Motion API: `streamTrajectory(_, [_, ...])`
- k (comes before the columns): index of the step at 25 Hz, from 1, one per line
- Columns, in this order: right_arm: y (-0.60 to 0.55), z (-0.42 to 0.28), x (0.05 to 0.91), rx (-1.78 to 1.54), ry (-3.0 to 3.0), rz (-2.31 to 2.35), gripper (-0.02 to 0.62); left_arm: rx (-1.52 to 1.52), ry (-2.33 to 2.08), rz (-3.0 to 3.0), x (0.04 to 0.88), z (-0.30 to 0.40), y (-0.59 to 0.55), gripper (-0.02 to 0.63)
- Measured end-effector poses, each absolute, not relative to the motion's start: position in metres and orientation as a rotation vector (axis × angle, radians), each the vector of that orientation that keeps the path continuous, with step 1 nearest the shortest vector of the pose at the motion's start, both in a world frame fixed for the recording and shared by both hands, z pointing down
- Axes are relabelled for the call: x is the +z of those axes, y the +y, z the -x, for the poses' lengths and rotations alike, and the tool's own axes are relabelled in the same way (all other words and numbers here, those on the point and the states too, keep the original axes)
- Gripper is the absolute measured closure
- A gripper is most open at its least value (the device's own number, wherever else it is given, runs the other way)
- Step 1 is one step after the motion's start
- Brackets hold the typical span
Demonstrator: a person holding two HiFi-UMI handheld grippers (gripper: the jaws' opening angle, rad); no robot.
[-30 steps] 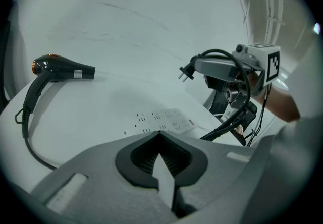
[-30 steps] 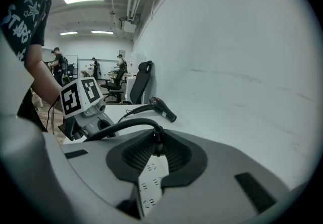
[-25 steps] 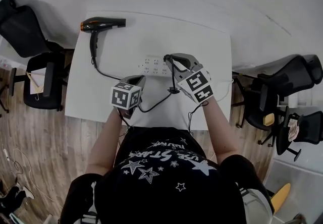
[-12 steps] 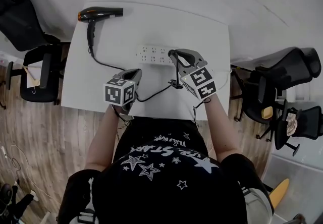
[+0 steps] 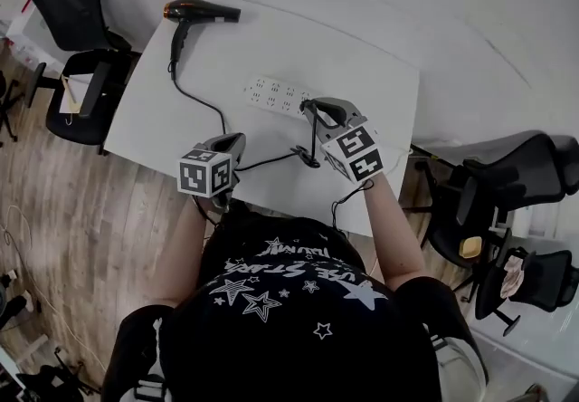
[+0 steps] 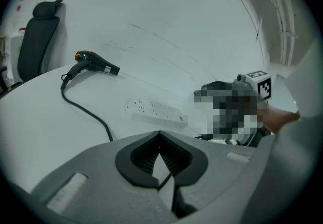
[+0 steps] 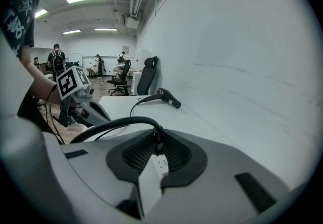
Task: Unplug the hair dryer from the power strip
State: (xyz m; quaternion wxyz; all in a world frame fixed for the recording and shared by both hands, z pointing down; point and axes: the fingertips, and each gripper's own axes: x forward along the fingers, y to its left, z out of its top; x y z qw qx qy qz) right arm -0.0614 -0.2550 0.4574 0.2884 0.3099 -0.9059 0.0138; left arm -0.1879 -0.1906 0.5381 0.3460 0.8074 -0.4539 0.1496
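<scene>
- Currently, the right gripper [image 5: 314, 108] is pinched onto the plug [image 7: 157, 136] at the right end of the power strip [image 5: 274, 94]. The black cord [image 5: 194, 96] arcs away to the left from between its jaws.
- The hair dryer [image 5: 194, 11] lies at the far left corner of the table [image 5: 362, 56], well apart from both grippers. Its cord runs across the table toward the near edge, then loops back to the plug.
- The left gripper [image 5: 232, 141] hovers over the near left part of the table with its 2 jaws pressed together and nothing clearly between them. It does not touch the strip.
- No view shows whether the prongs are clear of the socket.
- Step in hand, as judged: draw the plug out of the strip.
- Pull straight along the prong axis. A sideways pull would probably lever the plug or drag the light strip across the table.
- Keep the grip on the plug body rather than on the cord alone.
- If the strip lifts with the plug, press the left gripper down on its left end.
</scene>
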Motion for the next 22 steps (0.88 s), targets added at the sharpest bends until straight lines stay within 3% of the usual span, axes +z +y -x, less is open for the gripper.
streamTrajectory(22, [-0.153, -0.043, 0.527, 0.176, -2.424, -0.55, 0.528, 0.308, -1.471, -1.859, 0.551, 0.079, -0.055, 0.6])
